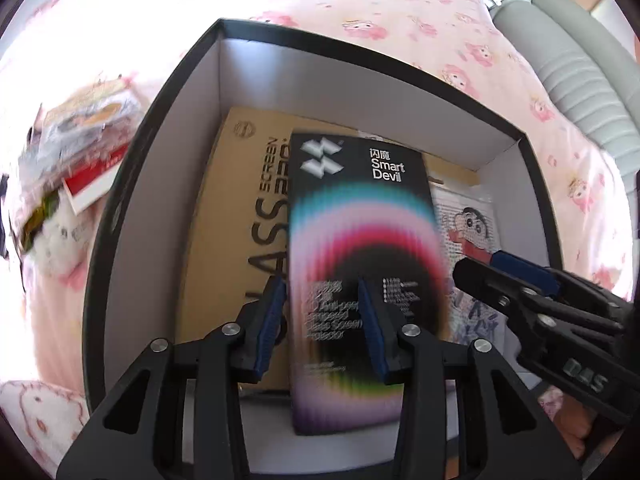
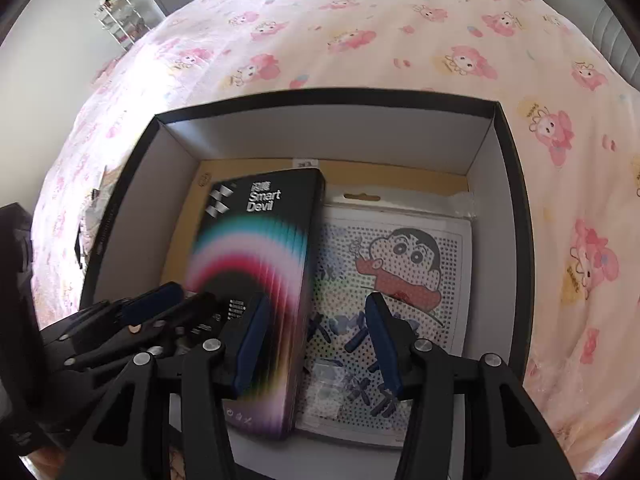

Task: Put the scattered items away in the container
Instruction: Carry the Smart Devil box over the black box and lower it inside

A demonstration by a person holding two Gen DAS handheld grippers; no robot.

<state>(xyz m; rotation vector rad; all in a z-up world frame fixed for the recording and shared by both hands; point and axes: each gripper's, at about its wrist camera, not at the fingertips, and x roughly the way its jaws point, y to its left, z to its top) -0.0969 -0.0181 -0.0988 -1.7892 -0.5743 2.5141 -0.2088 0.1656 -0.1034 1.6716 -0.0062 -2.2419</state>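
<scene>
Bed covered in pink cartoon-print sheet [image 2: 360,40], fills most of both views. Grey ribbed padded headboard [image 1: 580,92] at 2 o'clock in left wrist view. Plain pale wall [image 2: 52,40] at 10 o'clock in right wrist view, wire shelf rack [image 2: 120,20] at 11 o'clock. Strong daylight, sheet overexposed at 10 o'clock in left view.

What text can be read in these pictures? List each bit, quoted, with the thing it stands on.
"Smart Devil", with two Chinese characters above it: black screen-protector box.
"SCREEN" and "ASS" (the word's start hidden): tan flat package under the black box.
"DAS", seen upside down: right gripper.
Small white print low on the black box: too blurred to read.
Blue characters on the cartoon card: cannot be made out.
</scene>
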